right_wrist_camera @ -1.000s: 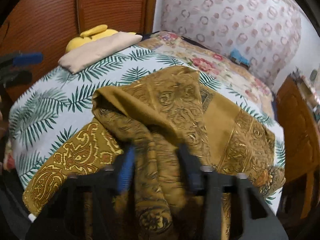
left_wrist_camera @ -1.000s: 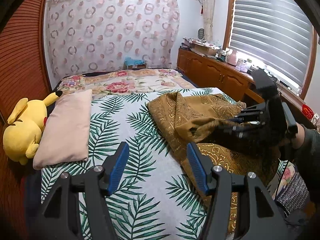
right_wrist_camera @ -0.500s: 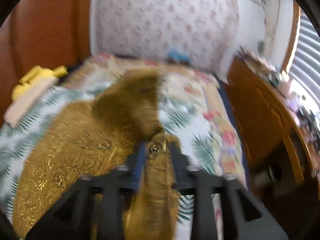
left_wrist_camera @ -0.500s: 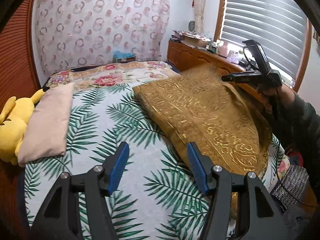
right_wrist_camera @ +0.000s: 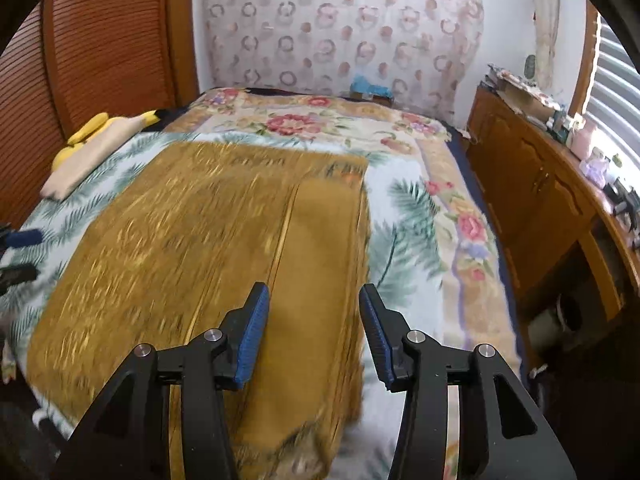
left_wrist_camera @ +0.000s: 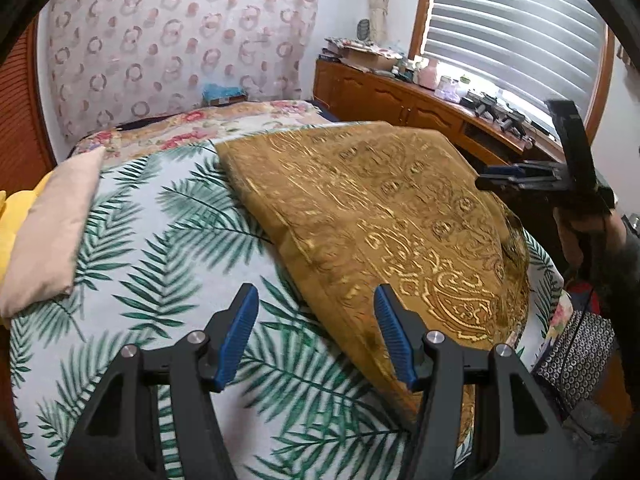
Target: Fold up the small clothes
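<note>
The mustard-gold patterned cloth [left_wrist_camera: 384, 216] lies spread flat on the bed [left_wrist_camera: 160, 248], over the palm-leaf sheet, on the side of the bed nearer the wooden cabinet [left_wrist_camera: 400, 100]. Its near end hangs over the bed's edge; in the right wrist view the cloth [right_wrist_camera: 200, 248] is streaked with motion blur, a plainer lengthwise band running along the side towards the cabinet.

The right gripper [right_wrist_camera: 312, 332] hangs over that band near the bed's edge, its blue-padded jaws opening, the cloth seen between and beneath them but not pinched. From the left wrist view the right gripper [left_wrist_camera: 516, 176] is held in a hand [left_wrist_camera: 580, 232] just off the cloth's cabinet-side edge.

The left gripper [left_wrist_camera: 316, 336] stands with its jaws apart and nothing in them, over the sheet at the cloth's opposite long edge, its right pad just over the hem.

Across the bed from the cloth, a pale pink pillow [left_wrist_camera: 52, 232] lies against a yellow plush toy [left_wrist_camera: 12, 232]. Beyond the cloth's far end a floral blanket [right_wrist_camera: 312, 124] covers the bed up to the ring-patterned curtain [right_wrist_camera: 340, 24].
</note>
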